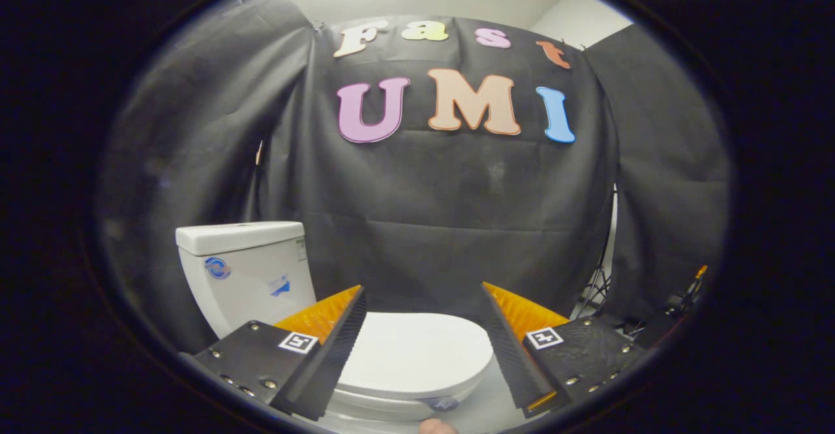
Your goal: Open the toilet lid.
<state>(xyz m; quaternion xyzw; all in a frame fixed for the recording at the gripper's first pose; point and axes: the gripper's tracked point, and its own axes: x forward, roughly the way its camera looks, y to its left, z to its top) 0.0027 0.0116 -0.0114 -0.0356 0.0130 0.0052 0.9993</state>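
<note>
Gripper view: my claw (424, 329) hangs spread above the closed glossy white plastic toilet lid (411, 356); approaching at twelve o'clock, I might skid off its slick rim.

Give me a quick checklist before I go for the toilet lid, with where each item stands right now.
1. Lid down and flat on the bowl, whole top showing: ok.
2. Gripper open wide, nothing between its fingers: ok.
3. Fingers on the lid: not ok, they hang above it with no contact.
4. Lid's front edge in sight for hooking a finger under: ok, it shows low between the fingers.
5. Tank upright behind the lid, room for the lid to swing back: ok.
6. Gap under the lid edge for a fingertip: cannot tell.
</note>
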